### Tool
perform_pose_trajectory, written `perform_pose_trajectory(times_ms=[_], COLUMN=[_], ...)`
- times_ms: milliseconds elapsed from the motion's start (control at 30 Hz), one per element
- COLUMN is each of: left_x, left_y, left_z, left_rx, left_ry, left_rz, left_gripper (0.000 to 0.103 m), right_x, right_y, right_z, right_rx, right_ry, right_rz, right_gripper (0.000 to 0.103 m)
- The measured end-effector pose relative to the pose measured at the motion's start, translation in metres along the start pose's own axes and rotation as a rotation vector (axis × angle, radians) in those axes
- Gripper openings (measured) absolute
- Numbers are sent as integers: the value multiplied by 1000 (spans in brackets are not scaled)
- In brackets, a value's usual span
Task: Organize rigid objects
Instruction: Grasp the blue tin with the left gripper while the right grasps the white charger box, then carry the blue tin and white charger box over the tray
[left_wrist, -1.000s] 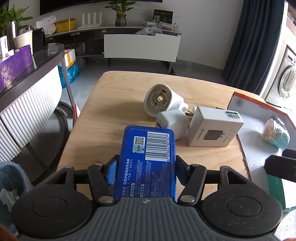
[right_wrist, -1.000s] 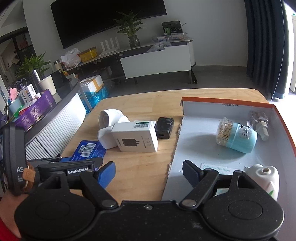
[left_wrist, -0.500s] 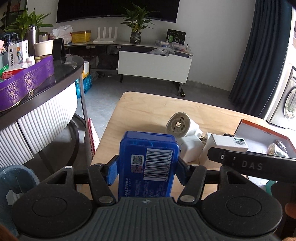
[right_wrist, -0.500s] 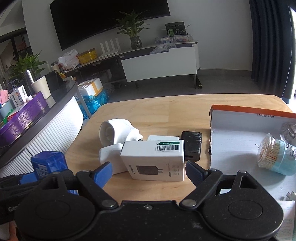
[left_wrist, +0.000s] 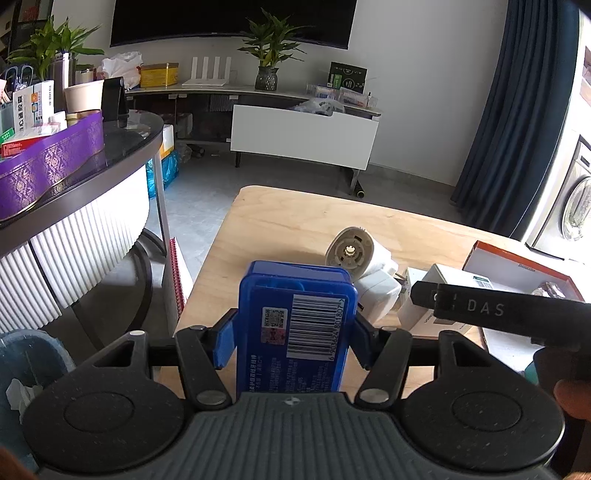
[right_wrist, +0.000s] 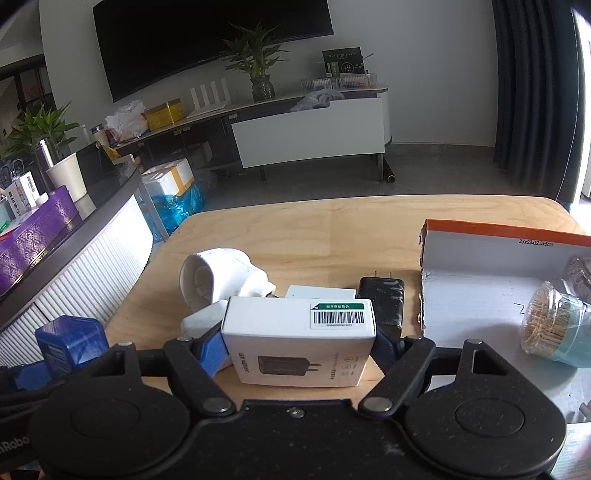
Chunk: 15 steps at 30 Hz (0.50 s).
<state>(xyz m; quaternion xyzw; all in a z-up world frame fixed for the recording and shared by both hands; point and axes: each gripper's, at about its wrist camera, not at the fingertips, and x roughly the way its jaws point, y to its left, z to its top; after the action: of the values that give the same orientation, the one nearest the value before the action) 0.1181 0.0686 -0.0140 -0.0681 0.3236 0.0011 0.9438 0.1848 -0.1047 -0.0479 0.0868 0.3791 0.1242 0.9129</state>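
Observation:
My left gripper (left_wrist: 293, 338) is shut on a blue barcode-labelled box (left_wrist: 295, 328) and holds it above the wooden table's (left_wrist: 288, 225) left edge; the box also shows at the far left of the right wrist view (right_wrist: 70, 343). My right gripper (right_wrist: 301, 341) has its blue pads on both sides of a white charger box (right_wrist: 299, 339) on the table. Behind it lie a white round device (right_wrist: 218, 277), a white adapter (right_wrist: 201, 321) and a black plug adapter (right_wrist: 382, 299).
An orange-rimmed cardboard tray (right_wrist: 480, 295) at the right holds a toothpick jar (right_wrist: 554, 332). A curved counter with a purple box (left_wrist: 48, 162) stands to the left. A blue waste bin (left_wrist: 26, 365) is below left.
The left gripper lifted the blue box and pulled back to the table's left edge. The right gripper moved left from the tray and closed in around the white charger box.

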Motion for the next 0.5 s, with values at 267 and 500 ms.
perform_pose_trajectory(times_ms=[267,500], left_x=[-18,-40], left_y=[-14,-38], left_z=[3,-1], left_rx=[11,27], left_ry=[-15,-21], left_rz=[-40,-106], left_gripper=[62,62], right_x=[-57,-113], right_y=[-10,-30], right_z=[1,-8], right_rx=[0,-8], right_ry=[-39,-73], right_rz=[3,-27], right_gripper=[92,92])
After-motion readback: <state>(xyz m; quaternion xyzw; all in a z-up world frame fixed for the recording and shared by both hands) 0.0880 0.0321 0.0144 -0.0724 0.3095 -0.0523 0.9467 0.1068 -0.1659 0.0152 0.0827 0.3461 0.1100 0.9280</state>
